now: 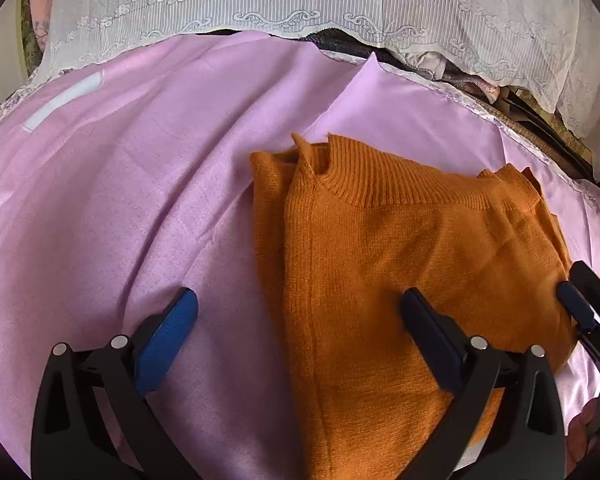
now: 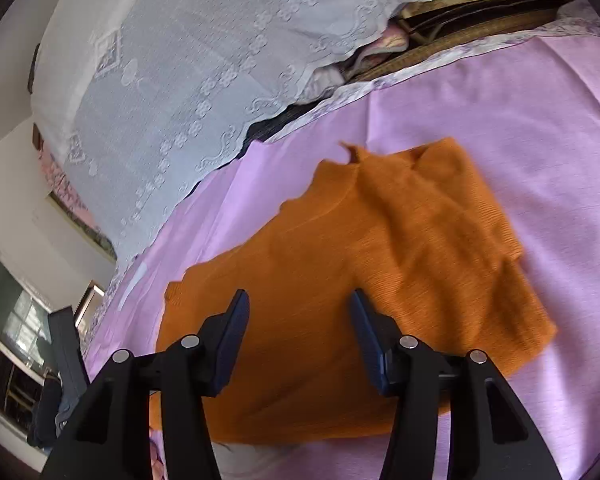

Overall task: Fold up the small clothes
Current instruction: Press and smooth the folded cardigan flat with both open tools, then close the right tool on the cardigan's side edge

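Note:
An orange knit sweater (image 1: 400, 260) lies folded on a pink sheet (image 1: 120, 200), its ribbed collar toward the far side. My left gripper (image 1: 300, 300) is open and empty just above the sweater's left edge, one finger over the sheet, the other over the knit. The right gripper's fingers (image 1: 580, 304) show at the sweater's right edge. In the right wrist view the sweater (image 2: 380, 264) lies below my right gripper (image 2: 300, 308), which is open and empty over its near part.
A white lace cover (image 1: 300, 0) hangs along the far edge of the pink sheet; it also shows in the right wrist view (image 2: 180, 80). Woven mats and bedding (image 2: 480, 12) lie beyond the sheet. A window and furniture (image 2: 20, 340) stand at far left.

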